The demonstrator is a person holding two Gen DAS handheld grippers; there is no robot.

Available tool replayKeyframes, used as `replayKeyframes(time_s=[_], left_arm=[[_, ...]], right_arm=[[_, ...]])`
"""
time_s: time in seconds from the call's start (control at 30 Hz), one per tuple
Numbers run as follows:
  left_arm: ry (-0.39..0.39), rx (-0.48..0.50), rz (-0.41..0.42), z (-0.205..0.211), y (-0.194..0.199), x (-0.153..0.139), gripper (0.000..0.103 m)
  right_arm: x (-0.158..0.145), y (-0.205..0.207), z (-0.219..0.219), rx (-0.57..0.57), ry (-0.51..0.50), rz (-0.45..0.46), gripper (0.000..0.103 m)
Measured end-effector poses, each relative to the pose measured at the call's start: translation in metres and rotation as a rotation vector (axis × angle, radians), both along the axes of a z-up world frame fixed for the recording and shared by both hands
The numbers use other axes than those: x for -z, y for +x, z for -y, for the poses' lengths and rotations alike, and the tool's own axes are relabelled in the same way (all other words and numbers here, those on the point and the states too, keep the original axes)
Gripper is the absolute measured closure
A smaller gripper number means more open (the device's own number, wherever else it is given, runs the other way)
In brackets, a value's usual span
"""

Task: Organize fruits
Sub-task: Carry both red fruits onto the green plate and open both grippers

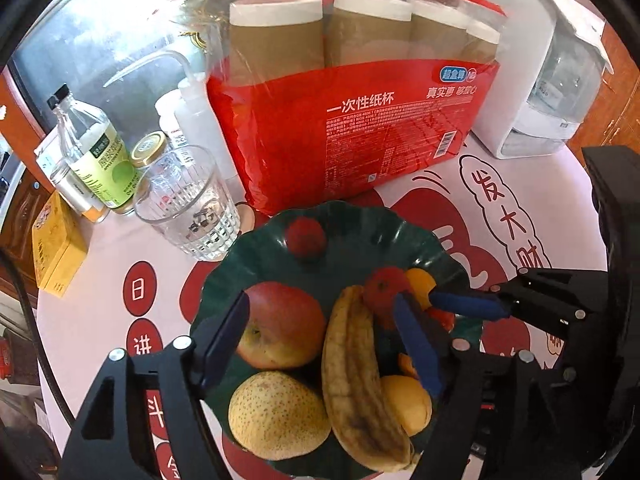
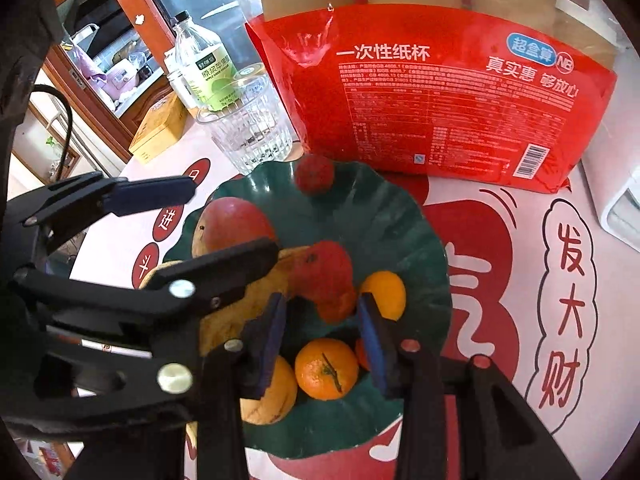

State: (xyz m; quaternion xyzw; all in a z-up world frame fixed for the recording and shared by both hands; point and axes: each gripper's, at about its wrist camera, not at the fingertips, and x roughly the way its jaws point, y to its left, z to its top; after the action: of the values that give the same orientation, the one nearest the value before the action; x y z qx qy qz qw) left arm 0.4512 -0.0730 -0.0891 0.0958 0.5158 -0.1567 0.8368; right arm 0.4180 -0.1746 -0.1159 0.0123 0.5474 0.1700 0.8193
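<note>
A dark green scalloped plate (image 1: 360, 224) holds a red apple (image 1: 280, 324), a speckled pear (image 1: 276, 416), a brown-spotted banana (image 1: 356, 380), a small red fruit (image 1: 306, 236) and several orange citrus. My left gripper (image 1: 320, 308) is open above the plate; its pads straddle the apple and banana without touching either. My right gripper (image 2: 320, 312) hangs over the plate (image 2: 400, 220) with its pads on either side of a tangerine (image 2: 326, 368), a thin gap showing on both sides. A reddish fruit (image 2: 328, 272) lies just beyond its tips. The left gripper's fingers (image 2: 240, 264) cross the left of that view.
A red bag of paper cups (image 1: 360, 120) stands right behind the plate. A ribbed glass (image 1: 188, 204), a green-labelled bottle (image 1: 100, 160) and small jars crowd the left. A yellow box (image 1: 56, 248) lies at the table's left edge, and a white appliance (image 1: 540, 80) stands at the back right.
</note>
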Motion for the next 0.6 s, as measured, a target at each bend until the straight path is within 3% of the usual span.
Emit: replayKeyframes(time_s=[0.6], left_arm=[[-0.022,-0.086,0.002,-0.026,-0.068,-0.049,0.016]], right_arm=[[-0.037,-0.048,0.005,0.016,-0.032,0.015,0.06]])
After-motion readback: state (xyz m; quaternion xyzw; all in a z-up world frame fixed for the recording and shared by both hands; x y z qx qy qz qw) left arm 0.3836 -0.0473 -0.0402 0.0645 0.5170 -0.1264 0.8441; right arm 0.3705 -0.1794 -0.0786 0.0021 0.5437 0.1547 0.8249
